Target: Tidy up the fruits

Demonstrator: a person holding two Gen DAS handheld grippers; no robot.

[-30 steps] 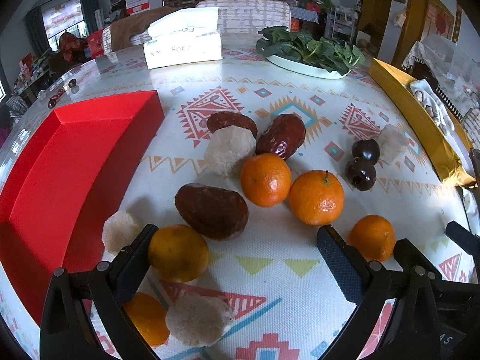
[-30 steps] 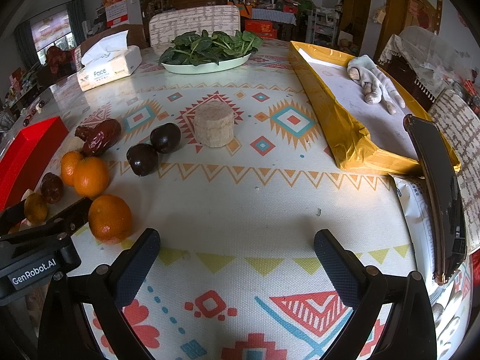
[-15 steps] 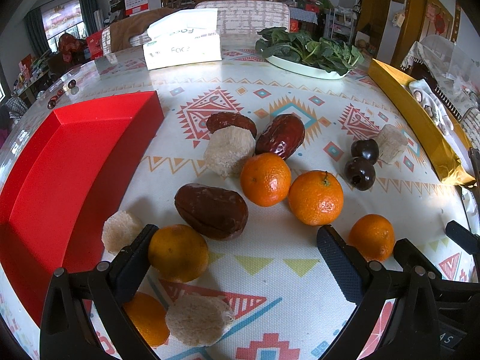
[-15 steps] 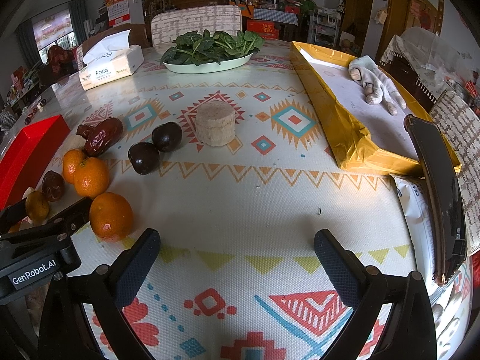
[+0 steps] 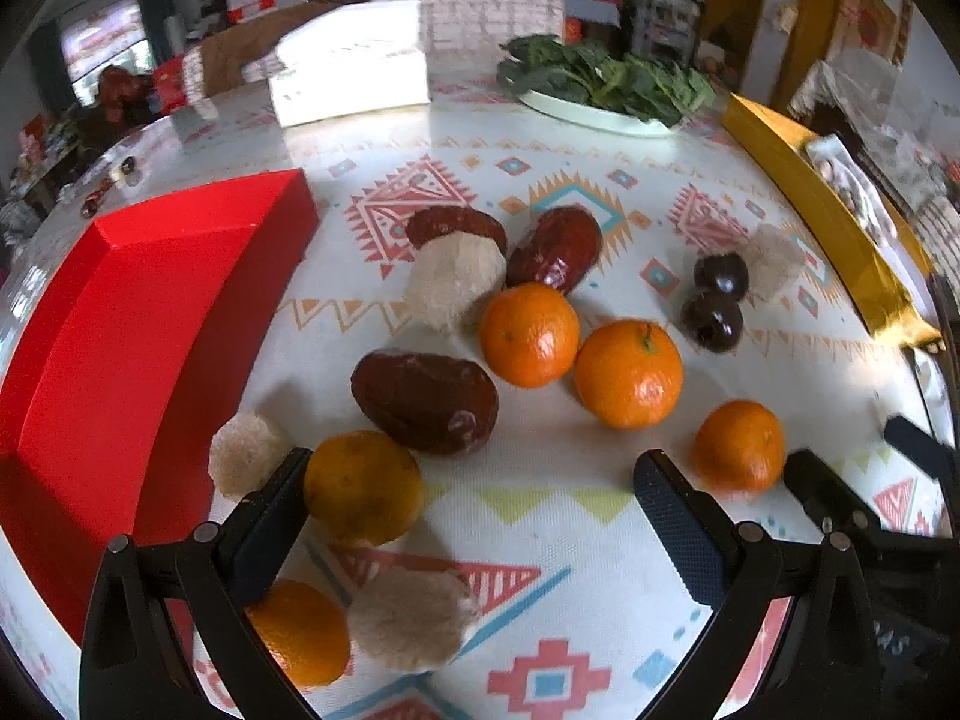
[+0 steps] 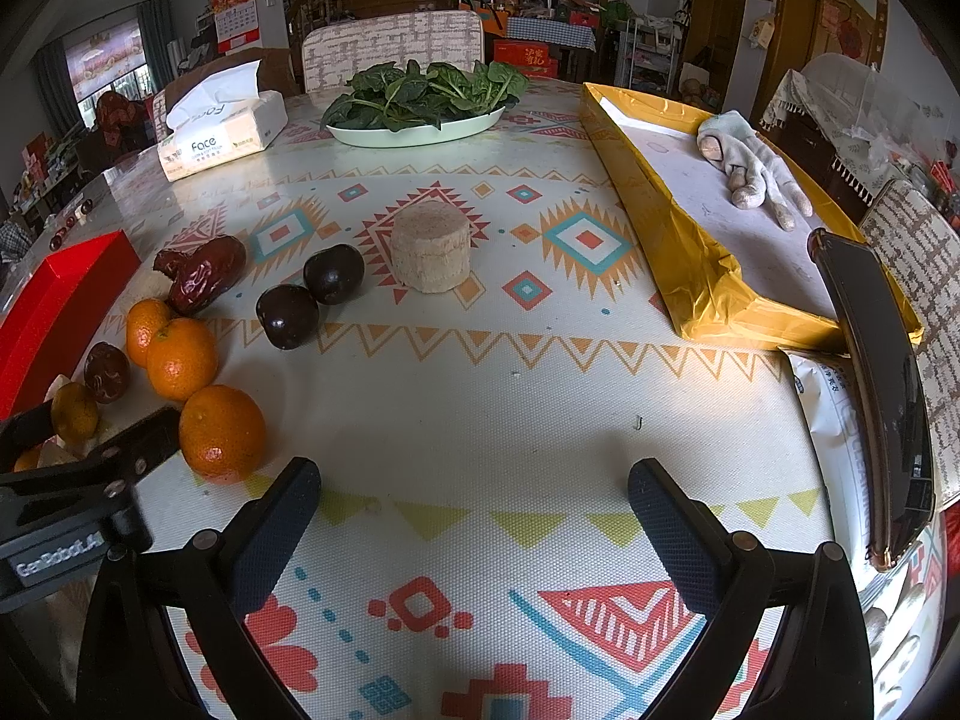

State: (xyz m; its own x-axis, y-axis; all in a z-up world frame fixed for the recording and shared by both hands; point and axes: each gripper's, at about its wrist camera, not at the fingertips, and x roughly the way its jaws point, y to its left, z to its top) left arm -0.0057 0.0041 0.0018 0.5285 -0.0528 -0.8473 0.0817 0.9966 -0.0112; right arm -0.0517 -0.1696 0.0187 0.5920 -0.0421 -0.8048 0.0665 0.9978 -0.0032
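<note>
Several oranges, brown dates, dark plums and pale round cakes lie on the patterned tablecloth. My left gripper (image 5: 474, 516) is open and empty, low over the cloth, with a dull orange (image 5: 362, 486) against its left finger and a small orange (image 5: 739, 445) just beyond its right finger. A big date (image 5: 426, 401) lies ahead. My right gripper (image 6: 474, 516) is open and empty over bare cloth. An orange (image 6: 222, 432) lies at its left, two plums (image 6: 288, 316) and a cake (image 6: 430, 253) farther ahead. The left gripper's body shows at the left (image 6: 90, 480).
A red box (image 5: 132, 324) lies at the left, a gold tray (image 6: 708, 240) with a glove at the right. A plate of greens (image 6: 420, 114) and a tissue box (image 6: 222, 132) stand at the back. A dark phone-like object (image 6: 882, 384) lies at the right edge.
The left wrist view has shifted slightly closer to the fruit and is blurred by motion. The right gripper has barely moved. Both stay open.
</note>
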